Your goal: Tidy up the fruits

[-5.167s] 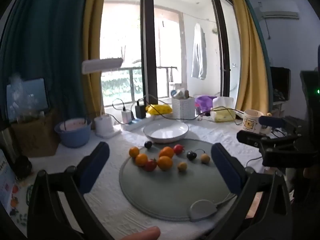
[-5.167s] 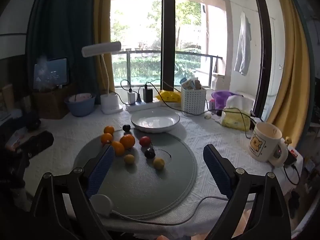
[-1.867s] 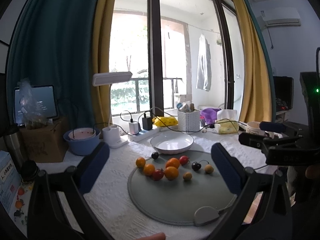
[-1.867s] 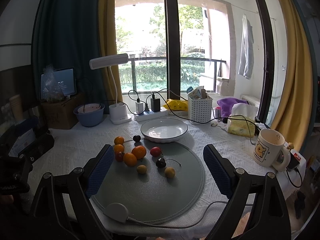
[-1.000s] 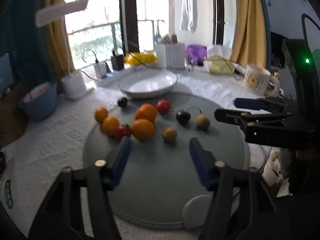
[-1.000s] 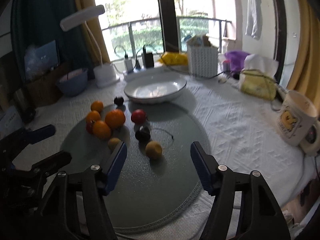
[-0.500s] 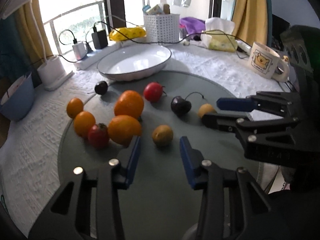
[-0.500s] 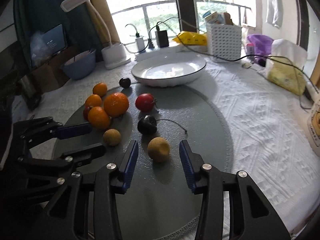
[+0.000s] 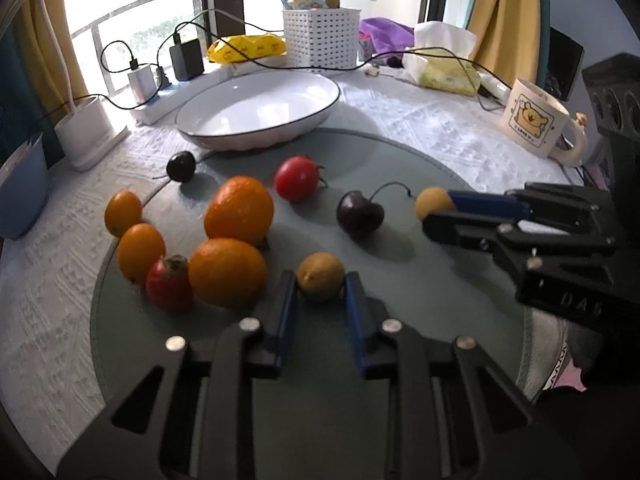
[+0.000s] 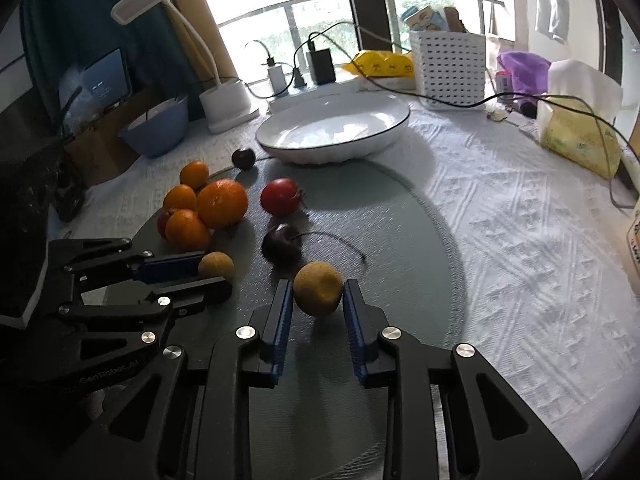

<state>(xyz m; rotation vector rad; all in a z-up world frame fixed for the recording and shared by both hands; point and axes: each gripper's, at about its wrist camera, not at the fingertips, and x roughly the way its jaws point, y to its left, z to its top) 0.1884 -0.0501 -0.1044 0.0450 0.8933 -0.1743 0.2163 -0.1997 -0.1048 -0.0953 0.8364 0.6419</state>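
Several fruits lie on a round grey mat (image 9: 400,280): oranges (image 9: 239,215), small red fruits (image 9: 297,178), dark cherries (image 9: 359,213) and two small tan fruits. My left gripper (image 9: 320,286) is shut on one tan fruit (image 9: 320,281), its blue pads pressing both sides. My right gripper (image 10: 317,292) is shut on the other tan fruit (image 10: 318,287). In the left wrist view the right gripper (image 9: 438,210) comes in from the right on its tan fruit (image 9: 432,203). In the right wrist view the left gripper (image 10: 218,270) comes in from the left on its tan fruit (image 10: 216,265). An empty white plate (image 9: 256,110) stands behind the mat.
A bear mug (image 9: 536,126) stands at the right, a blue bowl (image 10: 156,126) and lamp base (image 10: 228,106) at the left. Behind the plate are a power strip with cables (image 9: 160,80), a white basket (image 10: 450,68) and a tissue pack (image 10: 576,120).
Both grippers came down and forward toward the mat. Their jaws closed from wide open, each onto a small tan fruit.
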